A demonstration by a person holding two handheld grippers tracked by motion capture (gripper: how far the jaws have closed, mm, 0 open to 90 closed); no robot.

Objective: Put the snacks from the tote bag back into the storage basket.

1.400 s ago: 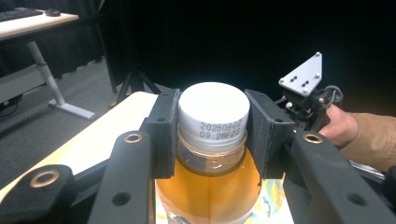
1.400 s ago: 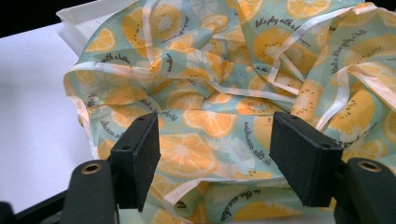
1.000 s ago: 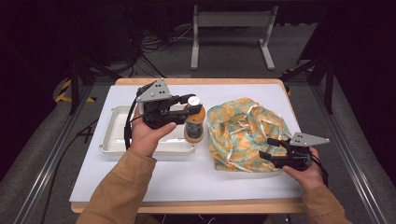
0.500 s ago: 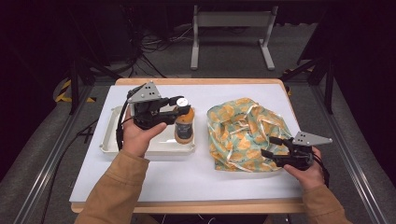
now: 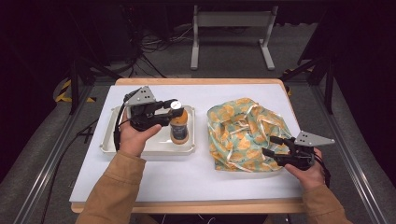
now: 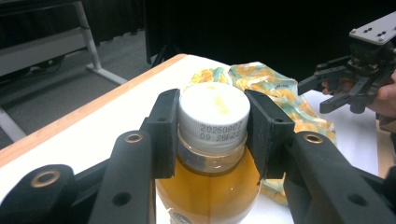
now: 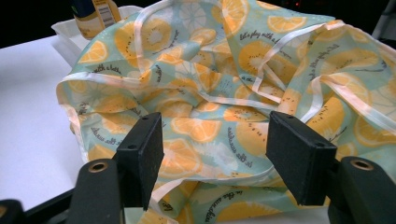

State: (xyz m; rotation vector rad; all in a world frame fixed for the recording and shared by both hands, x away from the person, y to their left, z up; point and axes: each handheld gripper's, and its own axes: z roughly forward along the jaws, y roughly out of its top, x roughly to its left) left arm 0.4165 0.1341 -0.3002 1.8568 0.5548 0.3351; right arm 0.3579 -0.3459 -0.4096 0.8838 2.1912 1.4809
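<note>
**Bottle gripped at the cap, over the tray**

The bottle (image 5: 179, 127) of amber liquid is standing upright in the white tray (image 5: 112, 140), its white cap (image 6: 214, 112) being pinched between the left gripper's (image 5: 169, 111) fingers (image 6: 163, 130). To its right, well apart on the tabletop (image 5: 187, 172), the citrus-print fabric bag (image 5: 243, 135) is lying crumpled. The right gripper (image 5: 272, 145) is hovering at the bag's edge, its fingers (image 7: 140, 149) spread though just closing slightly, fabric lying between them unpinched.

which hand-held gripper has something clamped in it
The left hand-held gripper: its pads press the bottle at the white cap. The right hand-held gripper stands open over the orange-print bag.
</note>
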